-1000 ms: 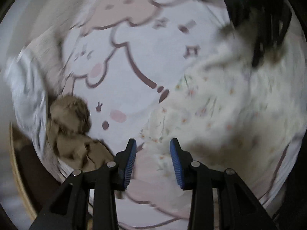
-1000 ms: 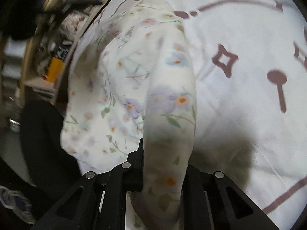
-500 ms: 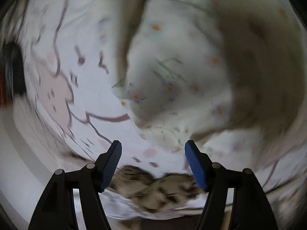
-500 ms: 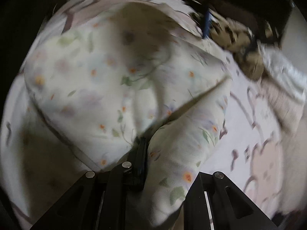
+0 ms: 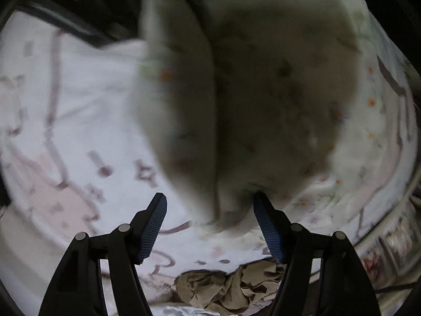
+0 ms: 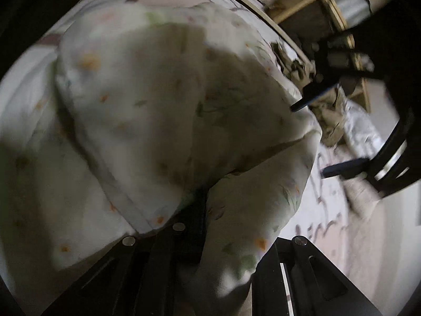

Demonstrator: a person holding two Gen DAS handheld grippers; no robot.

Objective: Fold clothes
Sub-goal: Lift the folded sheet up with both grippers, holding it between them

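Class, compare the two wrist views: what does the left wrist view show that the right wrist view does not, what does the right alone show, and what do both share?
Left wrist view only: the left gripper's blue pads standing apart, with the star marks printed on the bedsheet.

Right wrist view only: the right gripper shut on the floral garment, and a wooden shelf beyond the bed.

Both: the floral garment, the printed bedsheet, and the crumpled tan garment.

No legible text, label, brand, number or sign is found in either wrist view. The white bedsheet with mauve cartoon outlines [image 5: 79, 110] carries only drawn shapes (stars, dots, curved lines), not lettering. The cream floral-print garment [image 6: 163, 110] bears blurred flowers only.
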